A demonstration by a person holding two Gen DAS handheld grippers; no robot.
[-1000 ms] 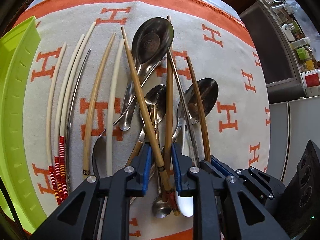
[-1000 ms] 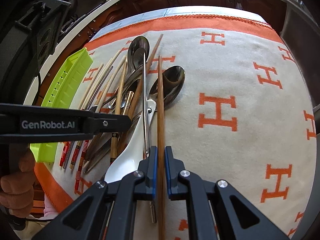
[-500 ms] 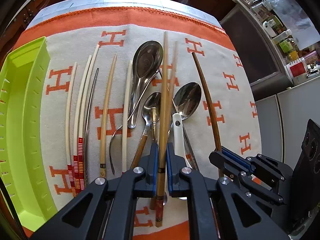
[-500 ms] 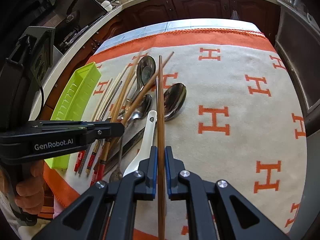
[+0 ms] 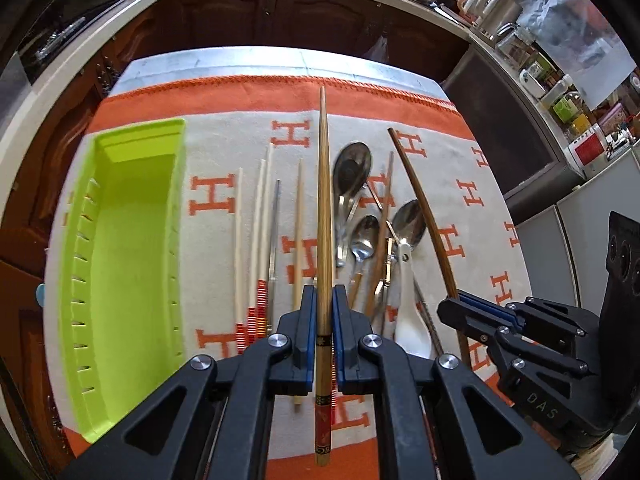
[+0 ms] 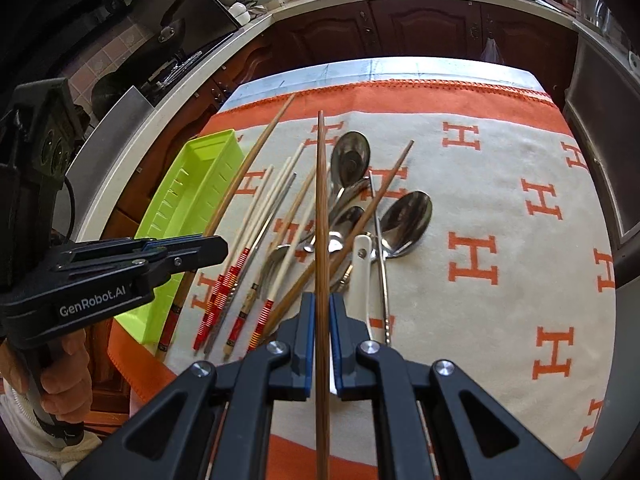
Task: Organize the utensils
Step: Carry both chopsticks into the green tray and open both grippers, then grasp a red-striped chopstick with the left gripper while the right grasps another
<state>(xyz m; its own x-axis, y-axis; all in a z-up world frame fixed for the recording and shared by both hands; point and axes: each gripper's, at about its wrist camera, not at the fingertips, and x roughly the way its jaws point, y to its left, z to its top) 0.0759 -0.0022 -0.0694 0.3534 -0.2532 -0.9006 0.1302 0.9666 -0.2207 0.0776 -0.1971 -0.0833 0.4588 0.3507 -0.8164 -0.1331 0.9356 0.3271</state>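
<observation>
Bamboo chopstick [image 5: 324, 216] is sitting clamped in your left gripper [image 5: 323, 308], lifted above the cloth [image 5: 472, 216]. Your right gripper [image 6: 320, 316] is pinching a darker brown chopstick [image 6: 321, 216]. Remaining chopsticks and spoons [image 5: 352, 168] are lying mid-cloth; green tray [image 5: 120, 240] is resting along the cloth's left edge.

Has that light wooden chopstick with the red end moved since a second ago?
Yes. The red-ended chopstick was lying in the spoon pile; now the left tongs hold it lifted clear of the cloth, nearer the green tray.
</observation>
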